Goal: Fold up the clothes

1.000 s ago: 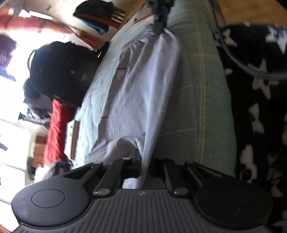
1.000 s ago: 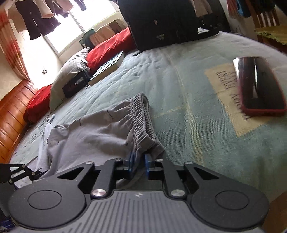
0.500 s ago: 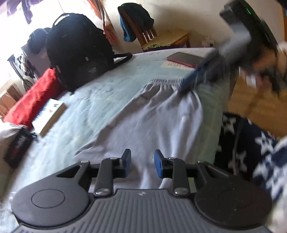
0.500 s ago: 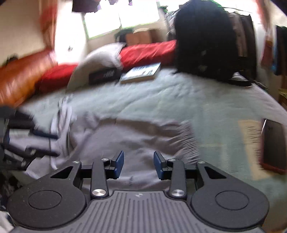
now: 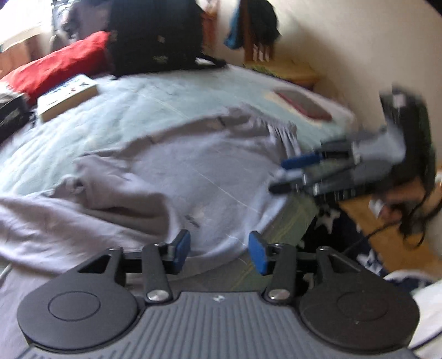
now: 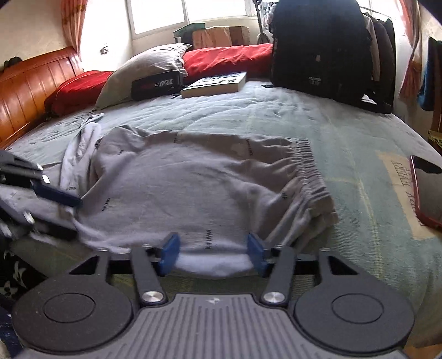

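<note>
Both tools gape wide, left tool [image 5: 219, 252] and right tool [image 6: 212, 255], empty, shorts [image 6: 193, 187] spread on the bed [image 6: 276, 118] for folding.

Sunlit bedroom
A bright window [image 6: 187, 11] stands behind the bed [image 6: 276, 121], with its wooden headboard [image 6: 30, 85] and cream walls [image 5: 345, 49].

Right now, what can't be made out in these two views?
- Grey garment: near hem hidden behind right tongs, right wrist view.
- Phone: cut off by right edge.
- Garment print: too small to read.
- Left wrist view: right tongs motion-blurred.
</note>
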